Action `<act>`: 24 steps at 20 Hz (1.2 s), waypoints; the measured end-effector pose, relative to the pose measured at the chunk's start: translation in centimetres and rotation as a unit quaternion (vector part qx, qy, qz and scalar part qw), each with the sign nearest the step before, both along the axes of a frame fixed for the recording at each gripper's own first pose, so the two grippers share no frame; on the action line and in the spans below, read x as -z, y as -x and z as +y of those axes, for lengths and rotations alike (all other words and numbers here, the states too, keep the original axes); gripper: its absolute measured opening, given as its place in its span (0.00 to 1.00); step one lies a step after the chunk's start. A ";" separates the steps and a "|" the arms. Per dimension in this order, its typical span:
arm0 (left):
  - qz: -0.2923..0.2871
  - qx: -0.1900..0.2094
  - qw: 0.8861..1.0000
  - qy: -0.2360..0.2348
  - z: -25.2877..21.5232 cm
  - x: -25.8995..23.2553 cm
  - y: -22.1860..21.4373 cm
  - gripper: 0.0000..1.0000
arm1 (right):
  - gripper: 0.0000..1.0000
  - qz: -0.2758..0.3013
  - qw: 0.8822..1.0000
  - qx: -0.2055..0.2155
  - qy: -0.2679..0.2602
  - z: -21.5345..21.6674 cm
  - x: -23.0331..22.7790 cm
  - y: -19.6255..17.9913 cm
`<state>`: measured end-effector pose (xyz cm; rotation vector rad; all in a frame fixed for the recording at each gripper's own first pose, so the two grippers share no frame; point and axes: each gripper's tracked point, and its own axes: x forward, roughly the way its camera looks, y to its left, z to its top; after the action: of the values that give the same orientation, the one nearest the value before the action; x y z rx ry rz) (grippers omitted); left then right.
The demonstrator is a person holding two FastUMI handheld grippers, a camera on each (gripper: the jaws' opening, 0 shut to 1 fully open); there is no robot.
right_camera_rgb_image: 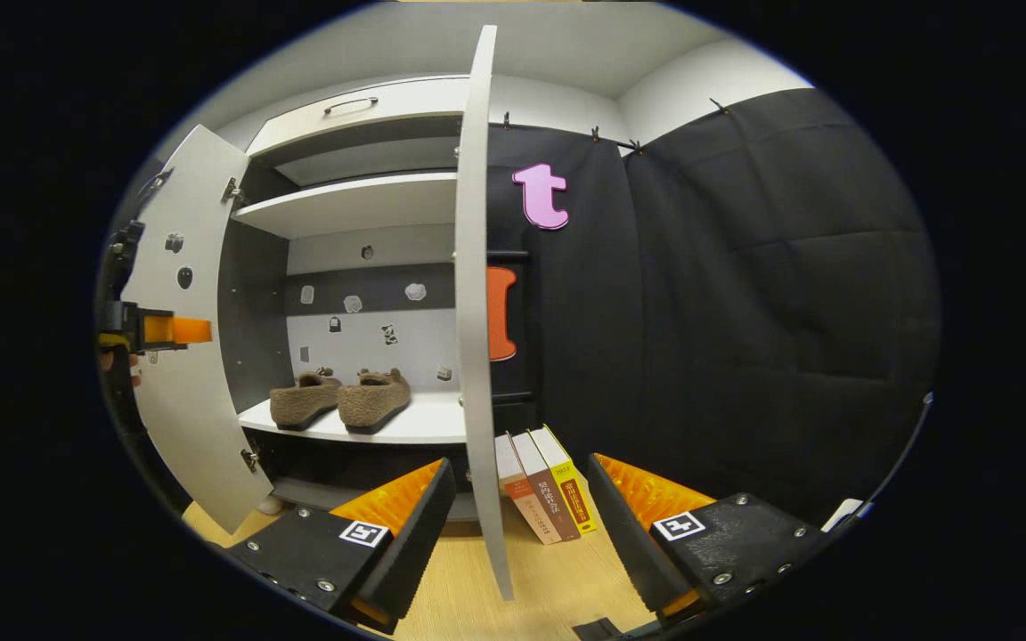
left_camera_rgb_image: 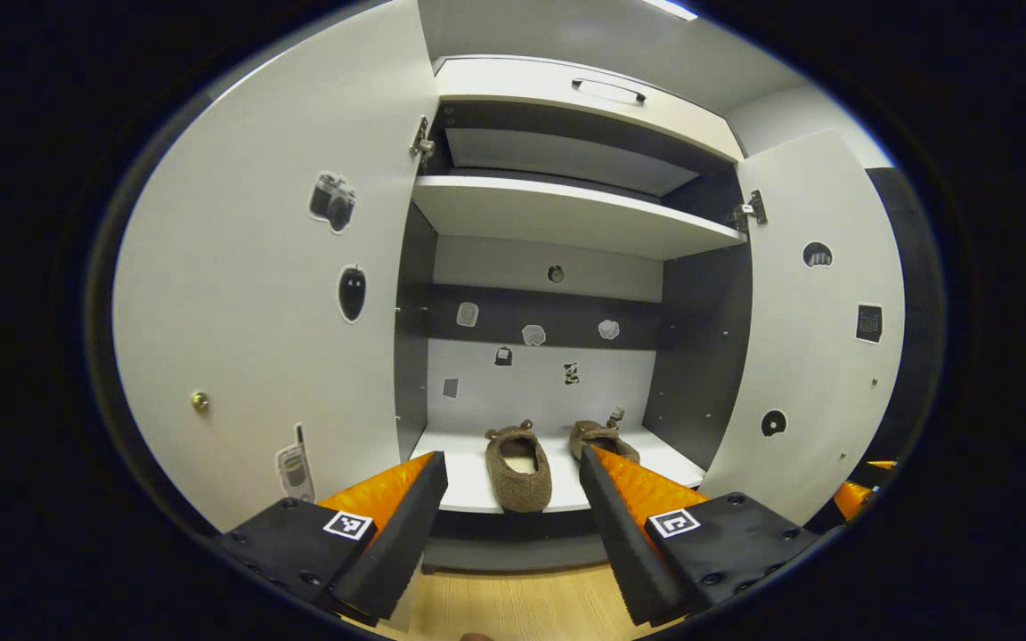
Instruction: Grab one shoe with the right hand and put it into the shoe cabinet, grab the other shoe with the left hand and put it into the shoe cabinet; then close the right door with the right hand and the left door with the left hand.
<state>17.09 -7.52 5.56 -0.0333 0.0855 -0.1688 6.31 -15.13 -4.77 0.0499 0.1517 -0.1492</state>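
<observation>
We see both brown shoes (left_camera_rgb_image: 517,467) side by side on the cabinet's bottom shelf (left_camera_rgb_image: 477,485) (doors wide open); our left gripper (left_camera_rgb_image: 513,516) and right gripper (right_camera_rgb_image: 522,525) have jaws spread, empty.

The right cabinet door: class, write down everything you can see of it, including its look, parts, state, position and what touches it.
The right cabinet door is a flat, pale grey panel that looks like laminated board. It stands wide open, seen nearly edge-on in the right gripper view, between the open right tongs, which do not touch it. In the left gripper view its inner face carries small stickers, and a metal hinge joins its top corner to the cabinet. Behind it, books lean on the wooden floor.
</observation>
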 end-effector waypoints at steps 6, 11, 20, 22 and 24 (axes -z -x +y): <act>0.003 -0.009 1.000 0.014 3.4 1.5 5.2 0.99 | 0.93 0.003 0.999 0.035 0.018 -3.7 1.3 -0.3; 0.012 -0.025 1.000 0.014 6.6 3.2 8.7 0.99 | 0.92 0.005 0.999 0.038 -0.002 -4.3 2.5 -1.4; 0.009 -0.080 0.997 0.016 15.1 4.8 12.0 0.97 | 0.99 -0.001 0.999 0.034 -0.003 -3.2 2.8 -2.0; 0.003 -0.084 0.996 0.004 15.8 5.3 12.3 0.99 | 0.89 -0.001 1.000 0.031 0.002 -2.9 2.7 -1.9; -0.001 -0.086 0.996 -0.006 16.4 5.3 12.2 0.99 | 0.89 -0.001 1.000 0.027 -0.001 -2.3 2.8 -1.9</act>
<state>4.87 8.90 0.22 -0.0288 0.0816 0.0039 8.20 -17.47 -7.58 0.0561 0.1492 -0.2026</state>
